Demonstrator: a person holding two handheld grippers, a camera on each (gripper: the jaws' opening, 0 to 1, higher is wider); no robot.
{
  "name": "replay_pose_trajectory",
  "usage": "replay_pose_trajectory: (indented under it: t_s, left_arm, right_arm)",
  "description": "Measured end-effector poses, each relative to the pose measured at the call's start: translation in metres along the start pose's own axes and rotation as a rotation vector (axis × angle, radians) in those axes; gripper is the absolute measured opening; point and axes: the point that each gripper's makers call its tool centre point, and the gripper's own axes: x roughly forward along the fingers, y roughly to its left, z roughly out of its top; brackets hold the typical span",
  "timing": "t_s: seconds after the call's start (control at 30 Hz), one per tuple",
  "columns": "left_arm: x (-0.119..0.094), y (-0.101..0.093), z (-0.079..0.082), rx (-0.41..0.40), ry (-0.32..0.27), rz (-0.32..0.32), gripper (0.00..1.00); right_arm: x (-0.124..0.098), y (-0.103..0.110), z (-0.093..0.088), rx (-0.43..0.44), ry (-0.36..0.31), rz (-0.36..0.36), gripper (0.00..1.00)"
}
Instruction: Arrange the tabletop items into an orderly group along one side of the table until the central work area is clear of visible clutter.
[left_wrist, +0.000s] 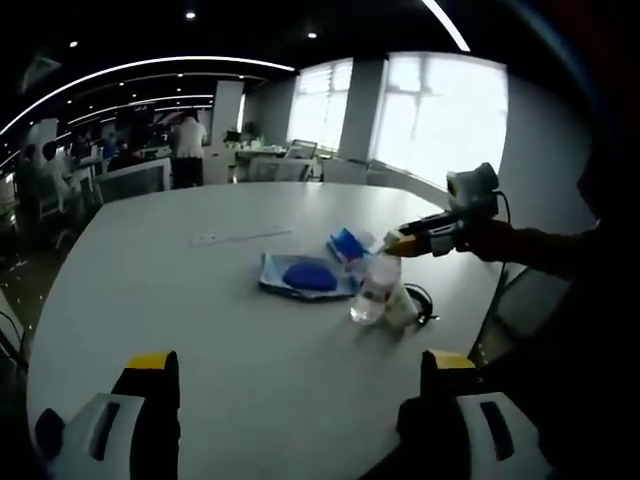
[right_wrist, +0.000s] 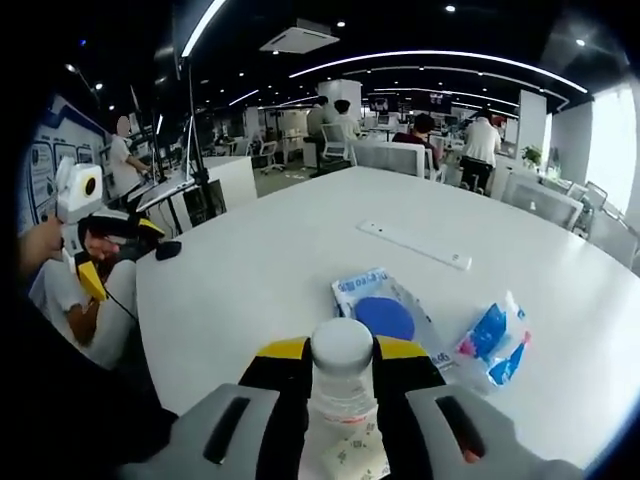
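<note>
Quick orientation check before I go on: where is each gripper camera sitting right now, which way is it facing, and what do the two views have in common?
Left gripper view: rides the left gripper, held low over the white table, facing the windows; its open jaws show below, and the right gripper comes in with a sleeve.
Right gripper view: rides the right gripper, facing the office; its jaws flank the clear bottle, and the left gripper shows beside a hand.
Shared: the bottle, the packet with a blue disc, the small blue packet.

Open-plan office beyond — ceiling light strips (right_wrist: 440, 55), bright windows (left_wrist: 440, 115), seated people (right_wrist: 420, 130).
</note>
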Motion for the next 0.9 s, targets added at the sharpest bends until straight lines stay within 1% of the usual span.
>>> replay_pose_trajectory:
  t_s: [0.17,0.27,0.33,0.4,0.53,0.63,0.77,0.9]
  left_arm:
    - [0.001,0.001,0.000,0.009,0.009,-0.005,1.00]
    - [0.000,0.003,0.003,0.011,0.000,0.001,1.00]
    - [-0.001,0.005,0.004,0.001,-0.009,0.008,1.00]
    - [-0.001,0.005,0.004,-0.001,-0.010,0.013,1.00]
    - [-0.001,0.006,0.003,-0.004,-0.011,0.014,1.00]
    - [0.000,0.008,0.003,-0.009,-0.013,0.014,1.00]
    - [0.001,0.010,0.004,-0.014,-0.018,0.017,1.00]
    - [0.002,0.009,0.009,-0.018,-0.029,0.018,1.00]
  right_arm:
    - [0.000,0.000,-0.001,0.016,0.005,0.004,0.20]
    - [0.001,0.001,-0.001,0.015,0.007,0.012,0.20]
    - [0.000,0.004,0.002,0.016,-0.005,0.031,0.26]
    - [-0.001,0.005,0.003,0.020,-0.009,0.033,0.36]
    - [-0.005,0.003,0.004,0.019,-0.017,0.029,0.40]
    - [-0.010,0.003,0.004,0.022,-0.022,0.030,0.53]
    - [-0.018,-0.001,0.002,0.026,-0.026,0.032,0.59]
    - [-0.027,-0.006,-0.002,0.023,-0.023,0.026,0.68]
